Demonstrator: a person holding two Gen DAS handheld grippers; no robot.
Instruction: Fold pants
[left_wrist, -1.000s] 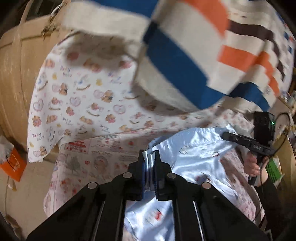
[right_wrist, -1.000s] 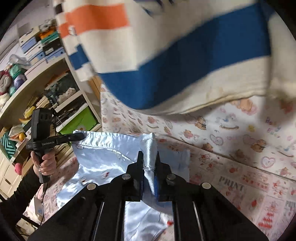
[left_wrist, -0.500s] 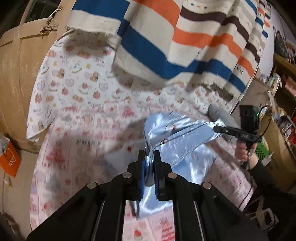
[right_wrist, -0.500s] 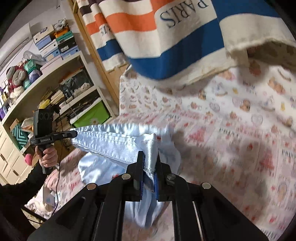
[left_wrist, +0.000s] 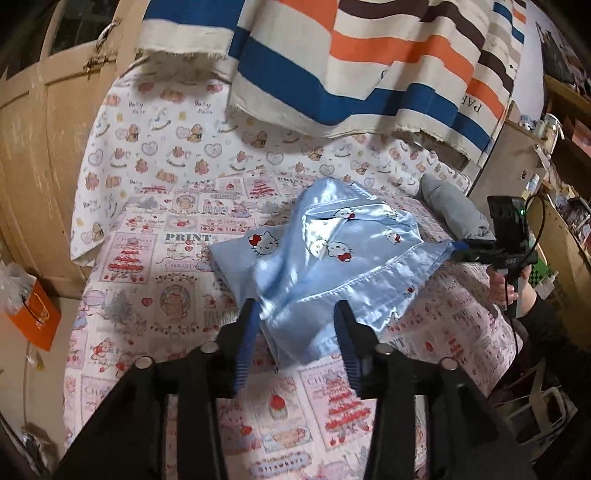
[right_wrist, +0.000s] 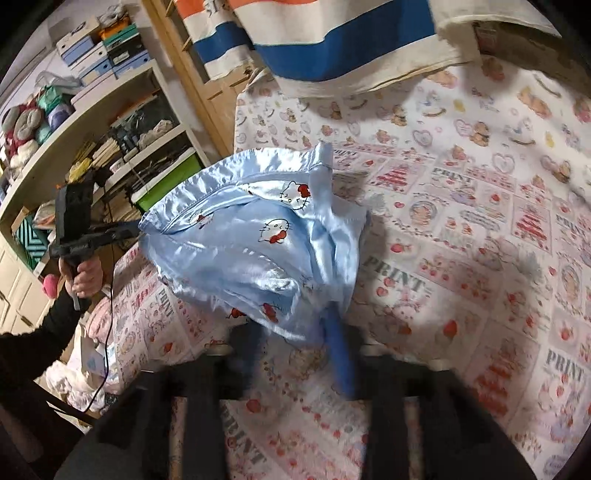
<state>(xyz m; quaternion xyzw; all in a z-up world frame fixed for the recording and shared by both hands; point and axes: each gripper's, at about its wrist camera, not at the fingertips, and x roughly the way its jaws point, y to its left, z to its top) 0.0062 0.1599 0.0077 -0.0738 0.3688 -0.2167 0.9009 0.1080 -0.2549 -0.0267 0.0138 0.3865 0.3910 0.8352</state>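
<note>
Pants (left_wrist: 332, 258), thin slippery satin, slump on the bed (left_wrist: 177, 295); both jaws opening, releasing; regrip stitched hem edges.

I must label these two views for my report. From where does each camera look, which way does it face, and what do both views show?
Left wrist: sits on the left gripper, faces down over the bed; its opening fingers frame the blue pants; the hand holding the right gripper shows.
Right wrist: sits on the right gripper, jaws opening around the pants; the left gripper shows near the shelves.
Shared: pants, printed bedsheet, striped cloth.
</note>
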